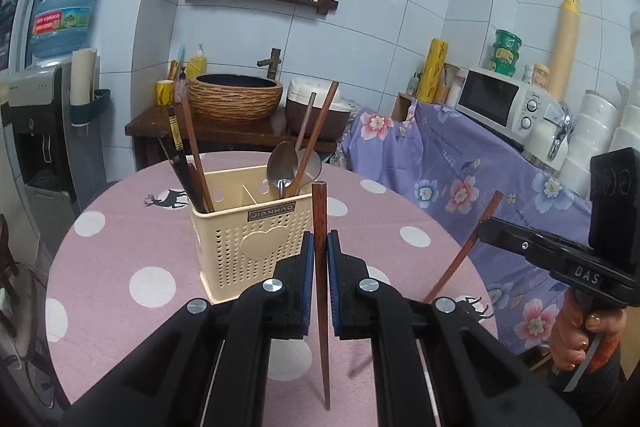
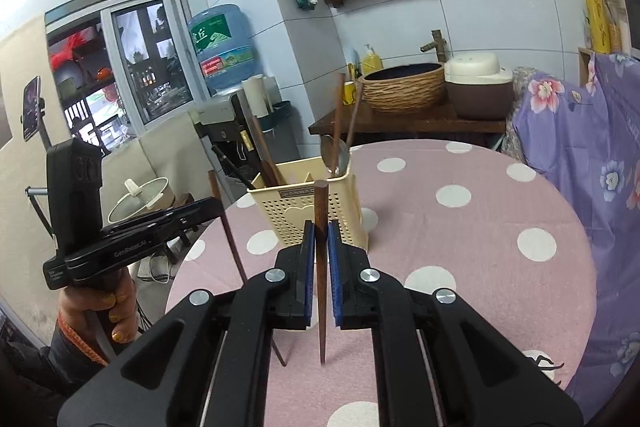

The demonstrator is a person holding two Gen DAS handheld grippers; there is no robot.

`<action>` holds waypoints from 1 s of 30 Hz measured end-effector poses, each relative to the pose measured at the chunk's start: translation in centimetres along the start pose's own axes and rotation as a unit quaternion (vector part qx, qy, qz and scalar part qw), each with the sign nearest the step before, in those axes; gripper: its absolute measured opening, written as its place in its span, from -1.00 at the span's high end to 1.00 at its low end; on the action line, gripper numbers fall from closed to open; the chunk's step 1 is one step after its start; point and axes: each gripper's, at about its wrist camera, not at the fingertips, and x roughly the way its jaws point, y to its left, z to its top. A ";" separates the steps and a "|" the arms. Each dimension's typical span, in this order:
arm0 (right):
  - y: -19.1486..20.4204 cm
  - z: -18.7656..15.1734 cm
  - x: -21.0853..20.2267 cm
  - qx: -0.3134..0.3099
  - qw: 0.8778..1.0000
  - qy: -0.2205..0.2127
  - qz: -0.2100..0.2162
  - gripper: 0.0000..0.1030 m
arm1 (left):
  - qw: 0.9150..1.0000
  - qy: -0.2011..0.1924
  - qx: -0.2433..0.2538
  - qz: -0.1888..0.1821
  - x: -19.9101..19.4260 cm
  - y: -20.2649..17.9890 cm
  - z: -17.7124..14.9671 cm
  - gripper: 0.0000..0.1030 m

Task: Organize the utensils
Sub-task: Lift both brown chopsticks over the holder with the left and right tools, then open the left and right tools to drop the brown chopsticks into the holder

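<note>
While each gripper pinches one brown chopstick upright, the left gripper (image 1: pixel 319 247) clamps its chopstick (image 1: pixel 320 267) just before the cream utensil basket (image 1: pixel 248 239). Only the right wrist view shows the right gripper (image 2: pixel 320 247) gripping its own chopstick (image 2: pixel 321 267) and the window (image 2: pixel 140 67). Bare pink dotted tablecloth (image 2: pixel 480 247) lies open right of the basket.

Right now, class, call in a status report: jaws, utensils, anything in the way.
Left gripper shut on a wooden chopstick. Right gripper shut on another chopstick. Cream utensil holder ahead on the table, path clear.

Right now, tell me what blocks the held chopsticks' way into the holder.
Nothing visible between. Each tongs grips a brown wooden chopstick above the cream perforated plastic holder; only its standing spoons and chopsticks crowd the compartments.
</note>
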 end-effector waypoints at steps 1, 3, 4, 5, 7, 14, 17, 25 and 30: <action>0.3 0.0 0.1 -0.004 1.000 0.001 -0.003 0.85 | 1.000 0.000 0.000 0.001 0.3 -0.1 0.0 0.84; 0.5 0.1 0.1 -0.004 1.000 0.000 -0.003 0.85 | 1.000 0.002 0.000 -0.003 0.1 0.2 0.2 0.84; 0.5 0.1 0.2 -0.004 1.000 -0.002 -0.004 0.85 | 1.000 -0.001 0.002 -0.002 -0.1 0.1 0.3 0.85; 0.5 0.3 0.1 -0.003 1.000 -0.004 -0.006 0.85 | 1.000 -0.005 0.007 0.003 -0.3 0.1 0.4 0.85; 0.4 0.6 0.0 -0.004 1.000 -0.005 -0.006 0.85 | 1.000 -0.013 0.016 0.009 -0.7 -0.1 0.6 0.85; 1.2 2.3 0.4 -0.023 1.000 0.001 -0.001 0.85 | 0.999 -0.030 0.032 0.020 -1.9 0.0 1.9 0.85; 2.0 4.0 0.8 -0.038 0.999 0.002 0.004 0.85 | 0.999 -0.036 0.037 0.015 -2.4 0.2 3.2 0.85; 6.0 13.7 1.5 -0.089 0.995 -0.052 0.007 0.85 | 0.996 -0.076 0.043 0.016 -4.1 0.6 11.4 0.85; 7.2 18.8 3.2 -0.100 0.991 -0.088 -0.014 0.85 | 0.992 -0.111 0.041 0.047 -3.8 1.5 16.2 0.85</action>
